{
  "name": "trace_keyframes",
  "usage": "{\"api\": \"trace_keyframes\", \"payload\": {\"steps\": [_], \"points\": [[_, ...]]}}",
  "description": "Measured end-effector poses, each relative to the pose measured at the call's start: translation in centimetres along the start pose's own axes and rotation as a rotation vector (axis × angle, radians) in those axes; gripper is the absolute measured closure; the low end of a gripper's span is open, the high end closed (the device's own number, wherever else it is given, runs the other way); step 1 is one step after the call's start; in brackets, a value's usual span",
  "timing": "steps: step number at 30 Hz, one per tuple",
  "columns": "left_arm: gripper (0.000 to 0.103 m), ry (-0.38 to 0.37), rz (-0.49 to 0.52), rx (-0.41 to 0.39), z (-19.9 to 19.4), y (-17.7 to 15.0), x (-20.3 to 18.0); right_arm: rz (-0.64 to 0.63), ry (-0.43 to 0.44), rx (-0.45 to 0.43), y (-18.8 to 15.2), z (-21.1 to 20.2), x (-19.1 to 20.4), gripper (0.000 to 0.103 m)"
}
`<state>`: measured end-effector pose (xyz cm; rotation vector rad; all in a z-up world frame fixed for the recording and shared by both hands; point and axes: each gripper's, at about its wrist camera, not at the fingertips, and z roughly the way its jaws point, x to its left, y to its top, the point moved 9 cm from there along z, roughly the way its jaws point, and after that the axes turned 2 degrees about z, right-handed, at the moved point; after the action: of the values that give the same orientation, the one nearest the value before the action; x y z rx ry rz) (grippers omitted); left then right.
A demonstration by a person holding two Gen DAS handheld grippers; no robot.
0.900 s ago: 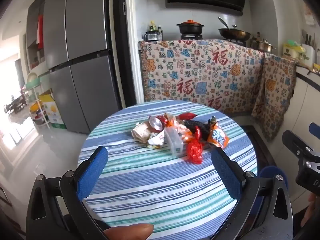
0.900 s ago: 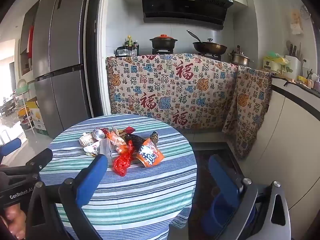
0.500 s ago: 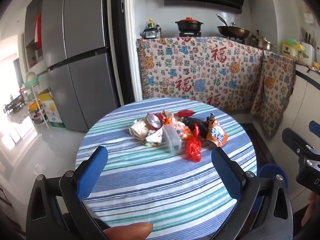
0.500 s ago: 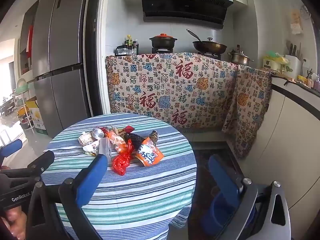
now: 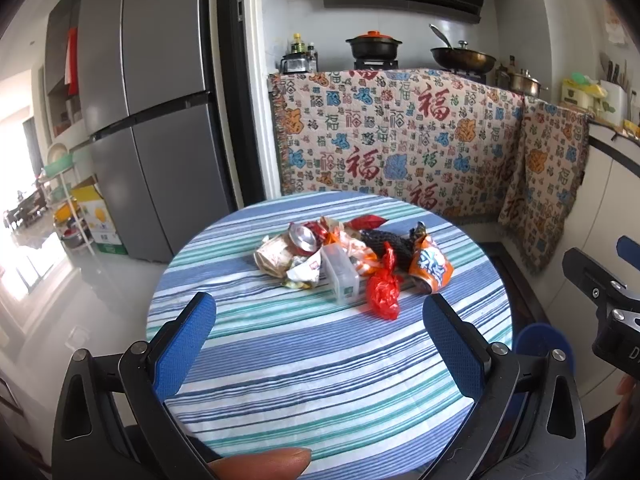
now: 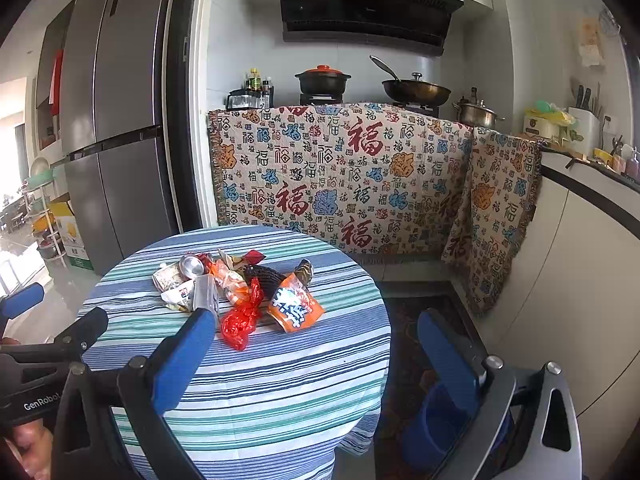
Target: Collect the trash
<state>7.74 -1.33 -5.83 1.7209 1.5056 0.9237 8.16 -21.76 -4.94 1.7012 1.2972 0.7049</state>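
A small heap of trash (image 5: 352, 258) sits in the middle of a round table (image 5: 320, 380) with a blue and green striped cloth. I see a red plastic bag (image 5: 383, 286), an orange snack packet (image 5: 434, 266), a squashed can (image 5: 303, 236) and a clear little box (image 5: 340, 270). The left gripper (image 5: 320, 320) and right gripper (image 6: 316, 336) hang over the near part, short of the heap, tipped a bit down. Both are wide open and hold nothing.
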Motion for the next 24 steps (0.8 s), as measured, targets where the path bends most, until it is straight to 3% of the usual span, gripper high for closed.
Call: {"api": "trace_keyframes", "payload": {"steps": [24], "points": [[0.0,-0.001,-0.004,0.008,0.58,-0.11,0.2,-0.008,-0.002,-0.001,-0.42,0.11,-0.59,0.0]]}}
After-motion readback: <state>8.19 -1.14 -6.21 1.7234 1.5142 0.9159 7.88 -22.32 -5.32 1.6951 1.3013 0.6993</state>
